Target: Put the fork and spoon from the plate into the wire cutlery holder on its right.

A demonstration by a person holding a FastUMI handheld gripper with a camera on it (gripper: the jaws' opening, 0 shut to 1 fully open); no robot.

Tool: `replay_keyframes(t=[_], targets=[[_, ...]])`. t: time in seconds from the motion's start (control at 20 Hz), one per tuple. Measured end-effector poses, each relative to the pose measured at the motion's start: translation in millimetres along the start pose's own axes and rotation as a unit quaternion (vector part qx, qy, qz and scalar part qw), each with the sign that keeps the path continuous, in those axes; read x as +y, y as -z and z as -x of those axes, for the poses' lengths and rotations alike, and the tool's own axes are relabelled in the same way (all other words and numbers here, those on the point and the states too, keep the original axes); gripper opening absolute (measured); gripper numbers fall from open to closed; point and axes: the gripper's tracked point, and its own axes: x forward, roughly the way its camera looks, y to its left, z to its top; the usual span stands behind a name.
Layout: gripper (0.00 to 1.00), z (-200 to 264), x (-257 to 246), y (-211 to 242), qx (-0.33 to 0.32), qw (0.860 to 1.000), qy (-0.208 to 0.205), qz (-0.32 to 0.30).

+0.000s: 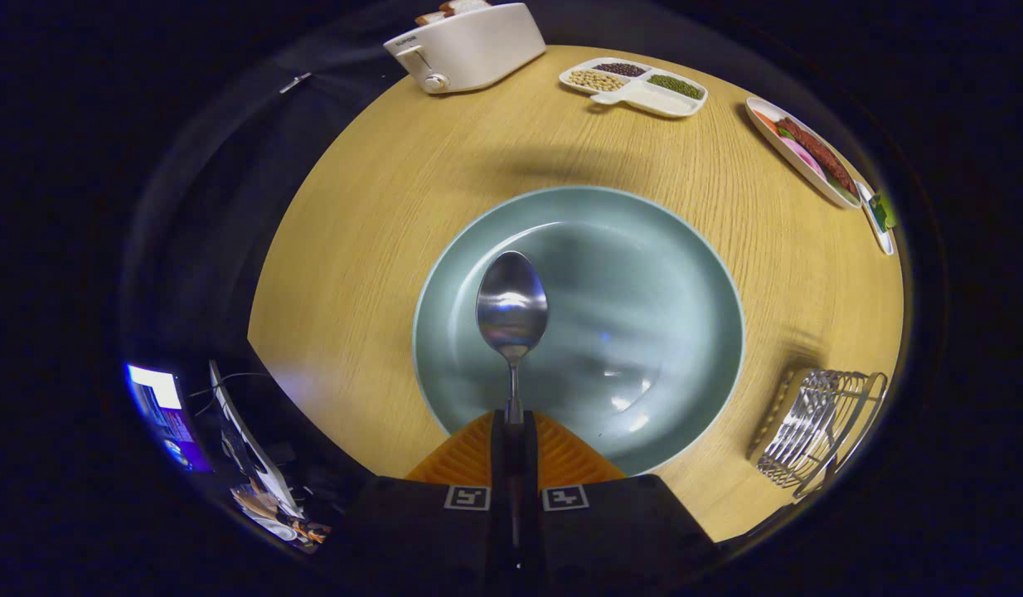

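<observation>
Hand-held gripper [512, 427] clamped tight on spoon [511, 308] handle, over plate [644, 249]; toaster [466, 46] label unreadable.

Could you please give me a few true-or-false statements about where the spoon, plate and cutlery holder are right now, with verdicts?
1. The tool is shut on the spoon's handle. True.
2. The spoon's bowl points back toward the fingers. False: it points ahead, over the plate.
3. A fork lies on the plate. False: no fork is seen there.
4. The wire cutlery holder stands on the table beside the plate. True.
5. The toaster sits on the plate. False: it stands on the table beyond it.
</observation>
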Motion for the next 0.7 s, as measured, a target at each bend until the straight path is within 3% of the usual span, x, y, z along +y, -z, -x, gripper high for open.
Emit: replay_keyframes(t=[0.4,0.7], targets=[[0.08,111,-39,16,0.012,0.997,0.010,0.075],[0.08,178,-87,40,0.031,0.997,0.027,0.068]])
